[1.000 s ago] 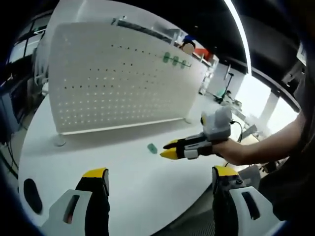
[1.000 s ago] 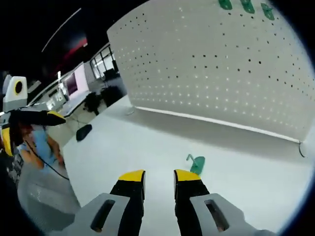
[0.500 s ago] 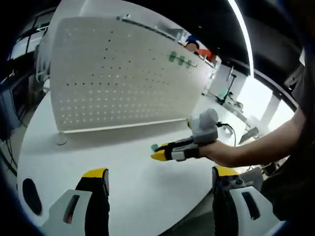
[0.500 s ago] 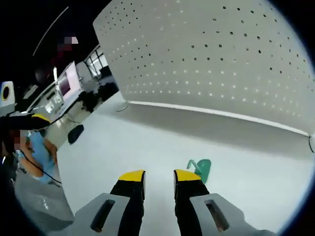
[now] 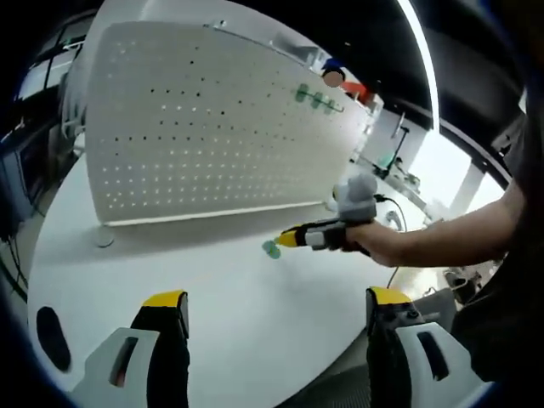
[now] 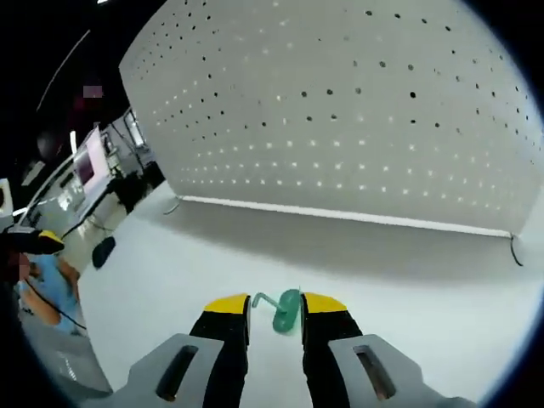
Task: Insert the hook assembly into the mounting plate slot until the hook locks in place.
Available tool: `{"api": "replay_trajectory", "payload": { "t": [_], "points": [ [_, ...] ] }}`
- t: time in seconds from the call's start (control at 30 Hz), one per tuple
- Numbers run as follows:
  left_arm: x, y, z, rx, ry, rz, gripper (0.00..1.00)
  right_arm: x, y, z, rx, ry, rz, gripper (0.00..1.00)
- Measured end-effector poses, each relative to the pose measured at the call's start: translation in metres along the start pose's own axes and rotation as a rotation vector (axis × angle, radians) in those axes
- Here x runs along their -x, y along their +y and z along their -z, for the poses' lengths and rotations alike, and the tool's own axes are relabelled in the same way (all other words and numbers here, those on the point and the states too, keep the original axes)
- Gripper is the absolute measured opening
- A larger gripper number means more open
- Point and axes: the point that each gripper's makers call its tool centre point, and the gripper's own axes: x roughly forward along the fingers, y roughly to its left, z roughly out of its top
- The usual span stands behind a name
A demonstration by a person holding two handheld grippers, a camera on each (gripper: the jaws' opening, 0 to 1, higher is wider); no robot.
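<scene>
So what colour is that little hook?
Green hook, clearest in the right gripper view.

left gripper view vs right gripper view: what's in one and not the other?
Left gripper view: three green hooks mounted near the pegboard's top edge, the right gripper from outside with the person's hand, and the left gripper with jaws wide apart. Right gripper view: the loose green hook sitting between the right gripper's yellow tips, and a monitor at the far left. Shared: the white pegboard, the white table and the loose hook.
</scene>
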Motion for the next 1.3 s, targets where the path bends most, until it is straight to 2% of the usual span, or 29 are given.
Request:
{"api": "replay_trajectory", "payload": {
  "t": [0.13, 0.4, 0.63, 0.77, 0.9, 0.93, 1.0, 1.1, 1.3],
  "points": [
    [0.000, 0.000, 0.000, -0.001, 0.000, -0.001, 0.87, -0.008, 0.008, 0.005, 0.054, 0.032, -0.042, 0.22],
    [0.002, 0.002, 0.004, 0.010, 0.004, -0.009, 0.87, -0.016, 0.010, 0.010, 0.095, 0.067, -0.066, 0.22],
    [0.001, 0.001, 0.003, 0.015, 0.001, -0.011, 0.87, -0.017, 0.017, 0.009, 0.126, 0.061, -0.047, 0.21],
    [-0.001, 0.000, 0.002, 0.011, 0.005, -0.008, 0.87, -0.020, 0.010, 0.009, 0.145, 0.075, -0.023, 0.17],
    [-0.001, 0.002, 0.001, 0.011, 0.002, -0.011, 0.87, -0.016, 0.000, 0.012, 0.158, 0.108, 0.007, 0.07],
    [-0.001, 0.002, 0.001, 0.012, 0.002, -0.011, 0.87, -0.013, -0.006, 0.010, 0.177, 0.099, 0.033, 0.05],
    [-0.002, 0.002, 0.001, 0.012, 0.002, -0.013, 0.87, -0.010, -0.011, 0.008, 0.182, 0.092, 0.038, 0.02],
    [-0.003, 0.001, 0.002, 0.012, 0.003, -0.011, 0.87, -0.009, -0.018, 0.007, 0.188, 0.093, 0.033, 0.01],
    [-0.004, -0.002, 0.002, 0.011, 0.003, -0.005, 0.87, -0.009, -0.019, 0.008, 0.210, 0.099, 0.028, 0.01]
  ]
}}
